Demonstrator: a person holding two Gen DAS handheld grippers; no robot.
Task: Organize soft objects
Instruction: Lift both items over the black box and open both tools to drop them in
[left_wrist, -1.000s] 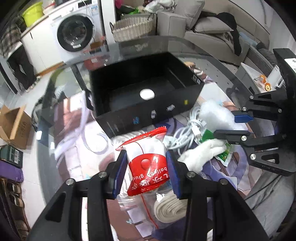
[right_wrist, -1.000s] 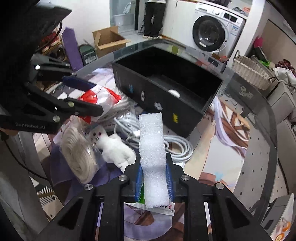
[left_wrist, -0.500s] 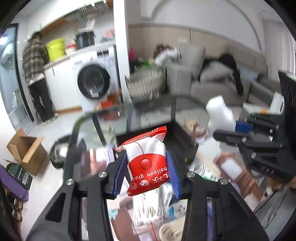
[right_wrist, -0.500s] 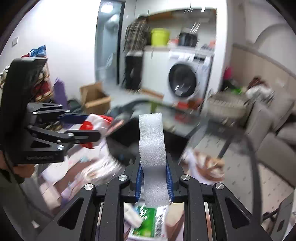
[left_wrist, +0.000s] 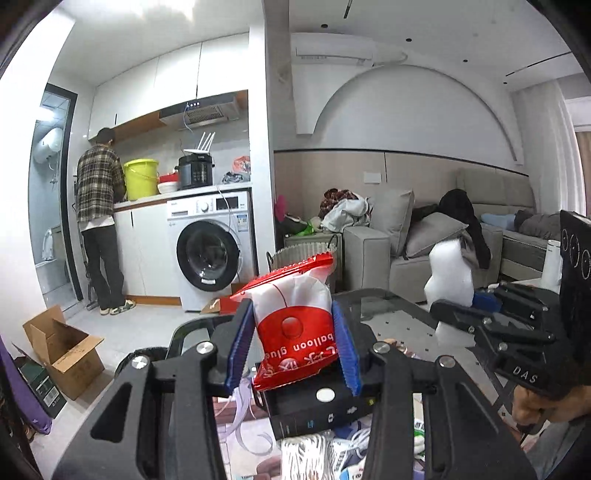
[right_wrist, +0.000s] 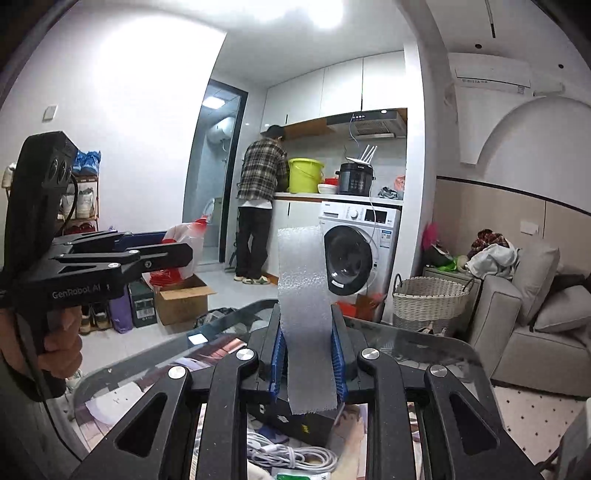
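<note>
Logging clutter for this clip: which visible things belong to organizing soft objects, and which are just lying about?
Job: red balloon glue packet in left gripper; white foam strip in right gripper; black box.
Lying about: white cable, cardboard box, wicker basket.

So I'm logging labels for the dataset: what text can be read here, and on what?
"balloon glue", upside down, on the red packet in the left gripper.
"GenRobot.AI" on the left gripper's body.
"DAS" on the right gripper.
Washing machine labels: too small.
</note>
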